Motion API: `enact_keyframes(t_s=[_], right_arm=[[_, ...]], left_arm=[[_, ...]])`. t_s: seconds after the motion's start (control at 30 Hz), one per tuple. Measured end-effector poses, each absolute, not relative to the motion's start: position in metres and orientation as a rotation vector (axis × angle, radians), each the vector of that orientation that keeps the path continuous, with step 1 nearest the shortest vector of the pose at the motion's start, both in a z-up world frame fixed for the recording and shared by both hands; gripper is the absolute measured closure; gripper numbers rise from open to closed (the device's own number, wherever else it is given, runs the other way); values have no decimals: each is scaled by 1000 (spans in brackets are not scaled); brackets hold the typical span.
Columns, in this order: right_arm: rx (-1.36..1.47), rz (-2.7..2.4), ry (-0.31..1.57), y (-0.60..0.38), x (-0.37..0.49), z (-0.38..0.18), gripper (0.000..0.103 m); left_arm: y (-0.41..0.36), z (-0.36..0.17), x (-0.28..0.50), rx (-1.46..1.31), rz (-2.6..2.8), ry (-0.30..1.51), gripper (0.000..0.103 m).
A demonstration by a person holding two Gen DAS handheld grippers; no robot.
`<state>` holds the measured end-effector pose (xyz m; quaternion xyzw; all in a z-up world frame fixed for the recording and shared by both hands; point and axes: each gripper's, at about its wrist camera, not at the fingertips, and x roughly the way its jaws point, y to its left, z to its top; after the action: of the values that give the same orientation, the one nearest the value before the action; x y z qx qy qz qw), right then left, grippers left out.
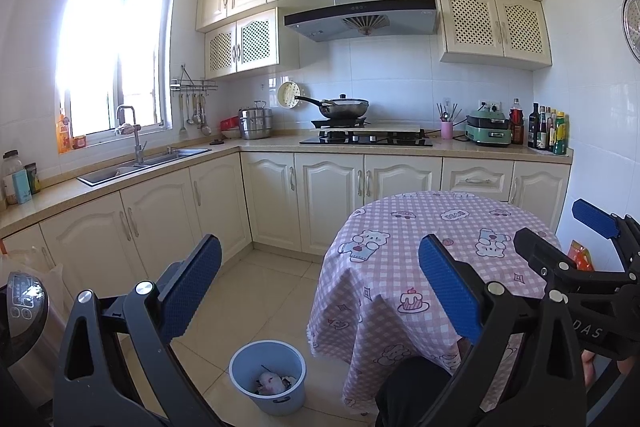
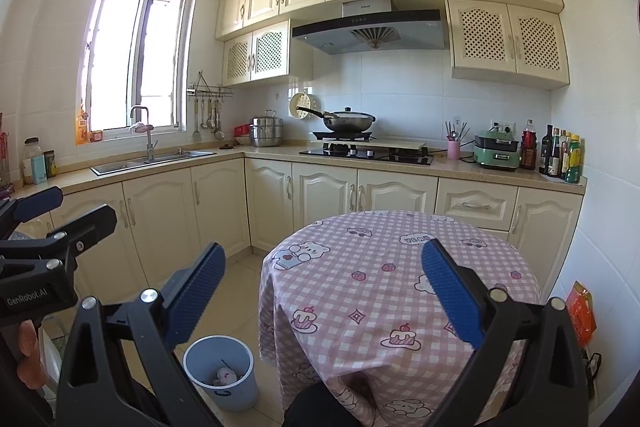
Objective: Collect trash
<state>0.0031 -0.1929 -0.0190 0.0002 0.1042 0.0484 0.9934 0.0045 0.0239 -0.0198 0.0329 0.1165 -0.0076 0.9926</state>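
Hovering wide-fingered and empty, both grippers, left [image 1: 320, 291] and right [image 2: 324, 293], are facing a bare table [image 2: 400, 267]; bin [image 2: 220, 371] holds trash, collection seemingly finishing.

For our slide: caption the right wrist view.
Open right gripper above checked tablecloth; blue bin holds trash.

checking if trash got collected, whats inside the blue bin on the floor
The blue bin holds a crumpled whitish-pink wad and some dark scraps beside it. Anything beneath that, and the bin's bottom, is covered from view.
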Motion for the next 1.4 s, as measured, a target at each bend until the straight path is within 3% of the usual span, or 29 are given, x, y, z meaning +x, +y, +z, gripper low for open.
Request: enact_keyframes(t_s=[0.5,1.0,1.4], right_arm=[[43,134,402,-215,87,-72,6],[-49,-197,906,-373,321,-155,7],[60,-85,945,-406,417,-182,5]], left_arm=[[26,-68,69,69,44,433,7],[80,-169,153,96,334,793,8],[132,-224,199,18,458,914,8]])
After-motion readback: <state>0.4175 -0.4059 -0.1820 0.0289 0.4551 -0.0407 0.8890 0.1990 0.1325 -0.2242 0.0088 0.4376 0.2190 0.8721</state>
